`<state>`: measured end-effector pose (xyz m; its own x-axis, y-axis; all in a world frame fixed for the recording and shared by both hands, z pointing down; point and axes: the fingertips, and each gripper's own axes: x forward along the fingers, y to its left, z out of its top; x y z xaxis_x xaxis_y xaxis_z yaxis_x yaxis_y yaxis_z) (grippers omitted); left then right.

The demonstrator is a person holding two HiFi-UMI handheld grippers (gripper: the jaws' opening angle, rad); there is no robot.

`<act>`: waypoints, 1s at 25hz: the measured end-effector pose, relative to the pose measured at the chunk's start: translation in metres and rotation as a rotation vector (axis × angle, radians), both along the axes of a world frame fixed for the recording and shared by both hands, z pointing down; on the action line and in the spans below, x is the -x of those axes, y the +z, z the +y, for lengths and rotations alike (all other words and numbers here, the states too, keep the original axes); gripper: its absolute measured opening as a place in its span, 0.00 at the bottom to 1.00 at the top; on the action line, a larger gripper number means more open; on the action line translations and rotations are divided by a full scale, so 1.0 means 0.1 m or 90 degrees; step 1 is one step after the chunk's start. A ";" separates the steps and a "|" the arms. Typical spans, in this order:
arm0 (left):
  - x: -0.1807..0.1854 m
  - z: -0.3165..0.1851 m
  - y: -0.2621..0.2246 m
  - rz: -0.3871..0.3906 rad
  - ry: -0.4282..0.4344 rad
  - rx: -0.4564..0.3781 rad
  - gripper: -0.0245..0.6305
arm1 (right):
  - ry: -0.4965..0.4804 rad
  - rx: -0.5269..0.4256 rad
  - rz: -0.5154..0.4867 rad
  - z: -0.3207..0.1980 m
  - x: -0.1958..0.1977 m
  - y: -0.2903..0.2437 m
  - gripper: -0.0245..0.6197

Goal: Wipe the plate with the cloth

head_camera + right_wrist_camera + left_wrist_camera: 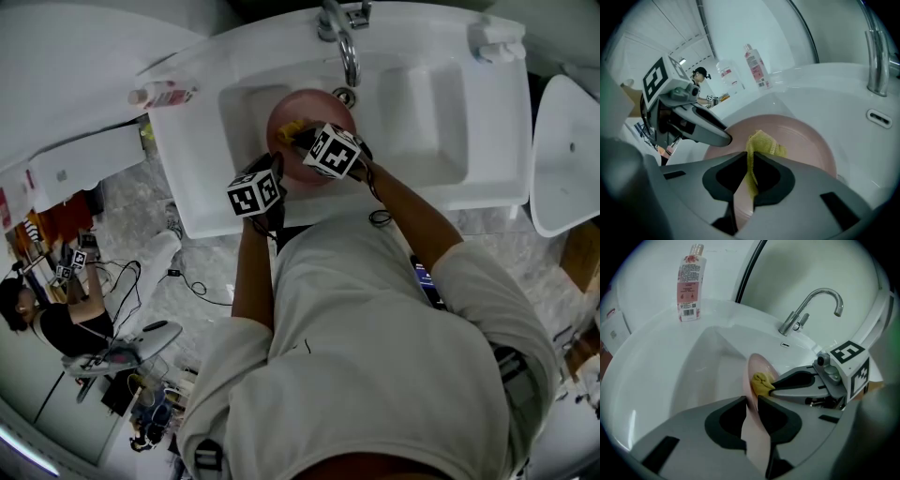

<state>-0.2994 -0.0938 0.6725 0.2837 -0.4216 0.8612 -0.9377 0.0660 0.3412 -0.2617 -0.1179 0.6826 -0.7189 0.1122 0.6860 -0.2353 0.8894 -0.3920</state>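
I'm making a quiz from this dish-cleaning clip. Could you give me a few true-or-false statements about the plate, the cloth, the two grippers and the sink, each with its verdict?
1. The left gripper is shut on the rim of the round pink plate. True.
2. The right gripper holds the yellow cloth between its jaws, with the cloth against the plate. True.
3. The plastic bottle with the pink label stands inside the basin. False: it stands upright on the ledge of the white sink, away from the plate.
4. Water runs from the chrome faucet onto the plate. False: no stream shows in any view.
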 end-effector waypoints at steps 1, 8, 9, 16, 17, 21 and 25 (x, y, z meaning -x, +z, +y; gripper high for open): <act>0.00 0.01 0.01 0.000 -0.001 0.002 0.17 | -0.019 0.005 0.002 0.07 -0.02 0.00 0.10; -0.02 0.06 0.09 0.005 -0.005 0.015 0.18 | -0.104 0.027 0.033 0.40 -0.32 0.15 0.10; -0.02 0.06 0.09 0.006 -0.004 0.015 0.18 | -0.107 0.033 0.042 0.41 -0.38 0.18 0.10; -0.07 0.05 0.08 0.008 0.002 0.009 0.18 | -0.035 0.050 0.107 0.16 -0.80 0.46 0.10; -0.07 0.05 0.09 0.008 0.001 0.010 0.18 | -0.017 0.056 0.115 0.11 -0.86 0.49 0.10; -0.08 0.06 0.09 0.014 0.001 0.013 0.18 | 0.053 0.070 0.139 -0.11 -1.02 0.57 0.10; -0.09 0.08 0.13 0.006 0.003 0.020 0.18 | 0.160 0.088 0.159 -0.43 -1.04 0.56 0.10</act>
